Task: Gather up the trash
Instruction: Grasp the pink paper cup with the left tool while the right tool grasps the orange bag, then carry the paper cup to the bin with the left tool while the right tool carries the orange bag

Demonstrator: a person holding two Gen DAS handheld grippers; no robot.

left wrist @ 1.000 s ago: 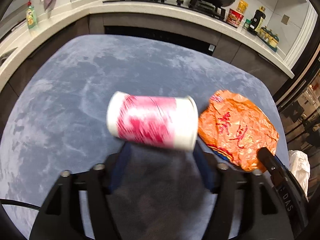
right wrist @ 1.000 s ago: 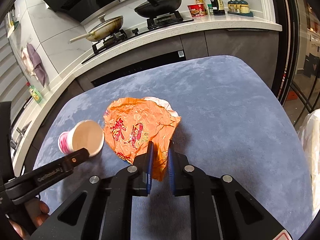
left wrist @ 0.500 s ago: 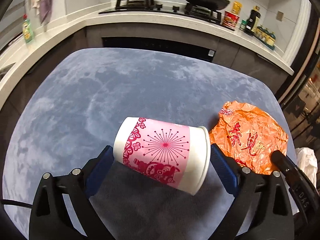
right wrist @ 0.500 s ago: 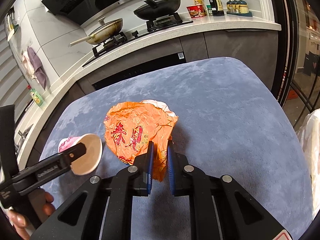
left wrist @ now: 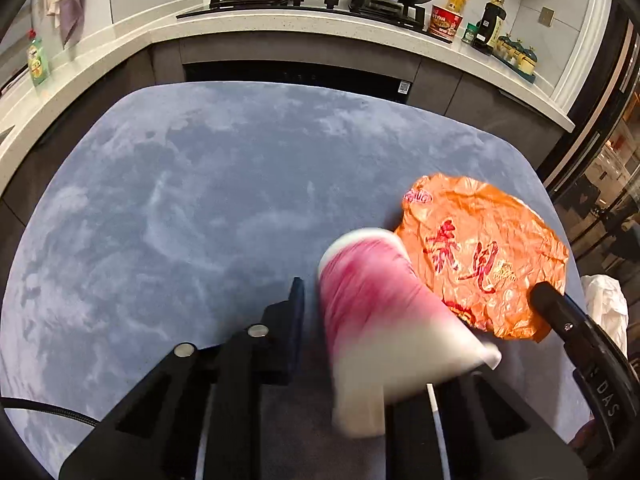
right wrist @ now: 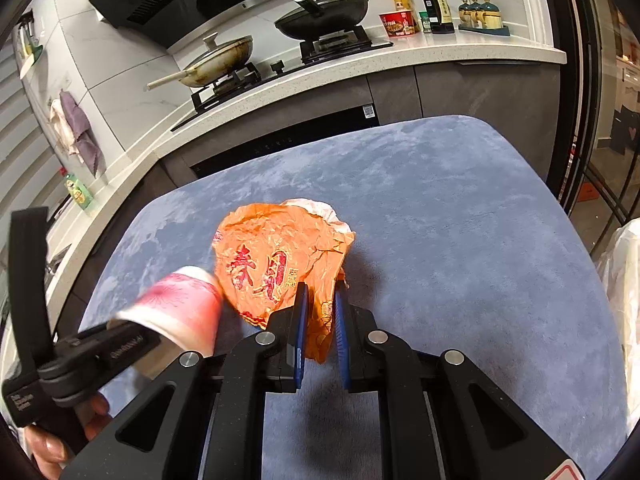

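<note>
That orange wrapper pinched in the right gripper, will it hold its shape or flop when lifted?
Probably floppy: the orange wrapper is thin and crumpled, drooping from the shut right gripper. Likely light, so a pinch on one edge should carry it. Its glossy film might slip.

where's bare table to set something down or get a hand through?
Free: the table's whole far half, up to the edge facing the cabinets, and its left side. Also a wide patch right of the orange wrapper, out to the table's right edge. Crowded: near middle, where the blurred paper cup sits right beside the wrapper.
</note>
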